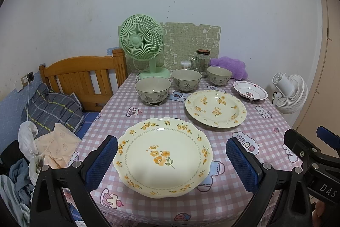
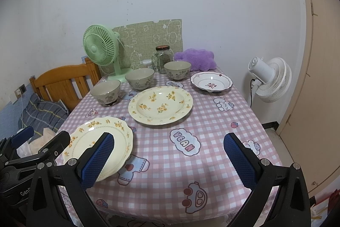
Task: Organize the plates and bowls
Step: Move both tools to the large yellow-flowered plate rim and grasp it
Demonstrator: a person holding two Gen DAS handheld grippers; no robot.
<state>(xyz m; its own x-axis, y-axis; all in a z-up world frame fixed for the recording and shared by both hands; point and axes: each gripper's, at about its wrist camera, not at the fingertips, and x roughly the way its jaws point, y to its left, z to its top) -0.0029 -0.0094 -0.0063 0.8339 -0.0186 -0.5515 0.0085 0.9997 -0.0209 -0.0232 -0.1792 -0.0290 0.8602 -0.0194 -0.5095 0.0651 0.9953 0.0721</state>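
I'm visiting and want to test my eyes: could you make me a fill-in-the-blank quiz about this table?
1. The number of green-patterned bowls in a row is ___.
2. The scalloped plate nearest the left claw has flowers coloured ___.
3. Both claws, left and right claw, are ___ and hold nothing.
4. The fan on the table is coloured ___.

Missing words: three; yellow; open; green

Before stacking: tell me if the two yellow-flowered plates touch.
Apart. The right wrist view shows checked cloth between the scalloped plate and the round plate.
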